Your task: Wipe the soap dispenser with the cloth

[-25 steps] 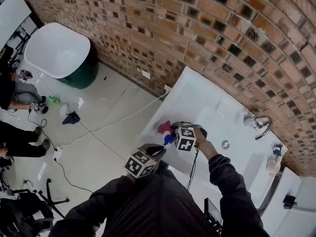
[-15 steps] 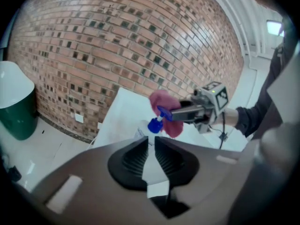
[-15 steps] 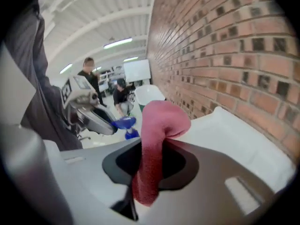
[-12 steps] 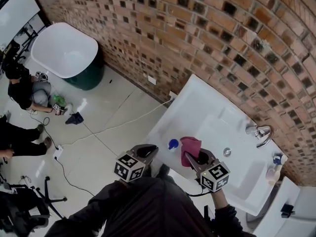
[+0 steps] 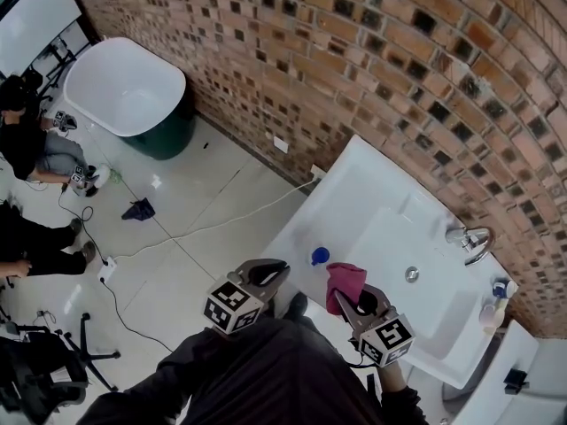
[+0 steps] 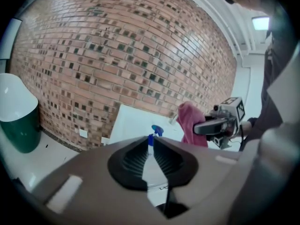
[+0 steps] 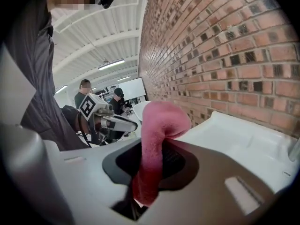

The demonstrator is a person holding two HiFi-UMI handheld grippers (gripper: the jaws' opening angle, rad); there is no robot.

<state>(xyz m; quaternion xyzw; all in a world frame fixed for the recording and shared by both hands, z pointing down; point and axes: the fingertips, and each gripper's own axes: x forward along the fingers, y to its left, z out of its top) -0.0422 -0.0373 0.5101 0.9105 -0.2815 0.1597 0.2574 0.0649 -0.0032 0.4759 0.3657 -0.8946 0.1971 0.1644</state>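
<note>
- The right gripper (image 5: 351, 296), low in the near right, has its jaws clamped on a pink fleecy cloth (image 5: 345, 278) that bunches up above them.
- A small soap dispenser with a blue top (image 5: 319, 256) stands on the near left rim of a white ceramic sink (image 5: 372, 193), just left of the cloth.
- The left gripper (image 5: 274, 269), jaws together and empty, points at the dispenser from its left, near but apart.
- A red brick wall (image 5: 354, 60) runs along the far side.
</note>
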